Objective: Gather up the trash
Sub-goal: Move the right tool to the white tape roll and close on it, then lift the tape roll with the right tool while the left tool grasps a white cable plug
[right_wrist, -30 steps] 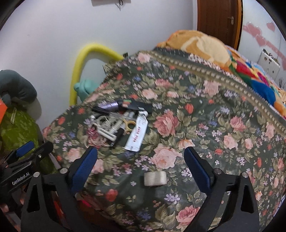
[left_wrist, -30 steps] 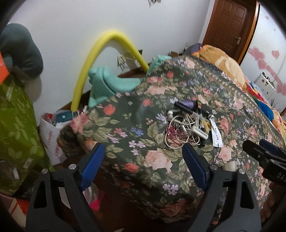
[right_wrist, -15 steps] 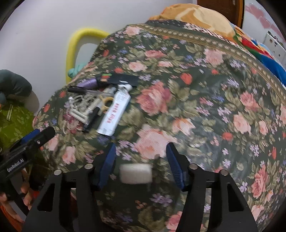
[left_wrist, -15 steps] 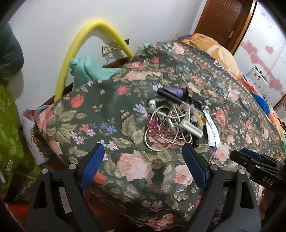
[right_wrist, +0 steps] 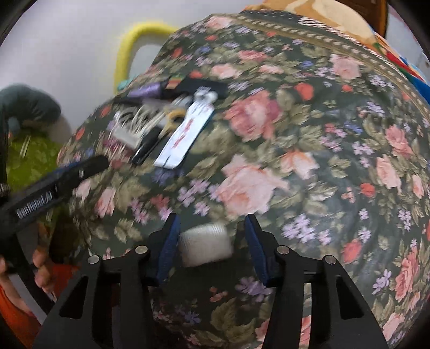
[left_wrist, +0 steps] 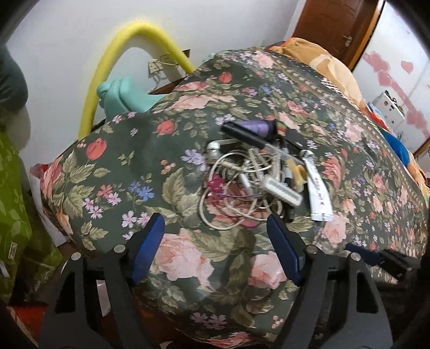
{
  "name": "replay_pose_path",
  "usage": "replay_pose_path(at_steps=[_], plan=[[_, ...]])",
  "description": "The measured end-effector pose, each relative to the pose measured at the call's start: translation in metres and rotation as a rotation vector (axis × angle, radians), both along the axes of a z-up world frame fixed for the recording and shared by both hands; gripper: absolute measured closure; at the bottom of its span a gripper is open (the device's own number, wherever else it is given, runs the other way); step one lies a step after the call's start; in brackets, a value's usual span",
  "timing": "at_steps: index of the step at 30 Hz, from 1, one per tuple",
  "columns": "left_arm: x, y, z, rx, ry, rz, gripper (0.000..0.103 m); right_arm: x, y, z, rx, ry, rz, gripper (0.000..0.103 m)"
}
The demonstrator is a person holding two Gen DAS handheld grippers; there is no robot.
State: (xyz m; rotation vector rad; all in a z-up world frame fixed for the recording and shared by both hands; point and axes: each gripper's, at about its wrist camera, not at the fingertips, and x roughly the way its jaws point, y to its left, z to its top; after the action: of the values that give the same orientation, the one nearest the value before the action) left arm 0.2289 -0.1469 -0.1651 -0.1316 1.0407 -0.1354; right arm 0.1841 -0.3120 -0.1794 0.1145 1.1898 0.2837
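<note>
On the floral bedspread lies a heap of clutter: a tangle of white cables, a white tube, a purple item and dark pens. My left gripper hovers just short of the tangle, its jaws closing with nothing between them. A small white roll lies on the spread between the blue pads of my right gripper. Its jaws are closing around the roll; a gap still shows at the right pad. The left gripper also shows at the left of the right wrist view, near the white tube.
A yellow foam arch and a teal cushion stand by the white wall behind the bed. Green patterned fabric fills the left. An orange blanket and a brown door are far right. A person's hand holds the left gripper.
Both grippers sank toward the bedspread. The right jaws narrowed from wide open to close around the white roll. The left gripper came nearer the cable tangle and narrowed slightly.
</note>
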Motion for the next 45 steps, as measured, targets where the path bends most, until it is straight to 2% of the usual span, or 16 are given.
replay_pose_path(at_steps=[1, 4, 6, 9, 11, 14, 18, 21, 23, 26, 33, 37, 40, 42, 45], plan=[[0.0, -0.002, 0.002, -0.005, -0.003, -0.008, 0.026, -0.001, 0.003, -0.003, -0.006, 0.009, 0.013, 0.065], [0.002, -0.009, 0.007, -0.017, -0.01, -0.034, 0.03, -0.006, 0.01, -0.004, -0.031, -0.011, 0.025, 0.065], [0.005, -0.015, 0.009, -0.027, -0.006, -0.054, 0.034, -0.005, 0.008, -0.003, -0.003, -0.009, 0.013, 0.066], [0.01, -0.023, 0.01, -0.045, 0.001, -0.087, 0.043, -0.003, 0.002, 0.003, 0.009, -0.031, -0.024, 0.066], [0.015, -0.027, 0.01, -0.069, 0.008, -0.1, 0.052, 0.0, -0.004, 0.008, 0.014, -0.048, -0.045, 0.066], [0.023, -0.029, 0.007, -0.102, 0.026, -0.095, 0.06, 0.005, -0.01, 0.013, 0.013, -0.064, -0.064, 0.066], [0.032, -0.031, 0.002, -0.164, 0.053, -0.071, 0.065, 0.01, -0.014, 0.015, 0.018, -0.075, -0.079, 0.066], [0.035, -0.039, 0.001, -0.147, 0.049, -0.08, 0.07, 0.01, -0.015, 0.015, 0.022, -0.074, -0.08, 0.066], [0.036, -0.042, 0.002, -0.14, 0.043, -0.084, 0.08, 0.01, -0.016, 0.015, 0.026, -0.073, -0.083, 0.066], [0.034, -0.044, 0.007, -0.12, 0.032, -0.093, 0.086, 0.009, -0.019, 0.017, 0.032, -0.078, -0.091, 0.066], [0.013, -0.034, 0.021, -0.088, 0.022, -0.117, 0.087, 0.006, -0.027, 0.028, 0.036, -0.106, -0.108, 0.066], [0.001, -0.028, 0.015, -0.045, 0.066, -0.121, 0.086, 0.003, -0.03, 0.031, 0.046, -0.113, -0.113, 0.066], [-0.005, -0.024, 0.008, -0.025, 0.118, -0.108, 0.08, 0.001, -0.031, 0.032, 0.052, -0.115, -0.112, 0.066], [-0.01, -0.023, 0.011, -0.039, 0.121, -0.099, 0.079, -0.001, -0.031, 0.034, 0.054, -0.118, -0.112, 0.066], [-0.018, -0.023, 0.019, -0.047, 0.105, -0.091, 0.07, -0.002, -0.033, 0.035, 0.058, -0.123, -0.112, 0.066]])
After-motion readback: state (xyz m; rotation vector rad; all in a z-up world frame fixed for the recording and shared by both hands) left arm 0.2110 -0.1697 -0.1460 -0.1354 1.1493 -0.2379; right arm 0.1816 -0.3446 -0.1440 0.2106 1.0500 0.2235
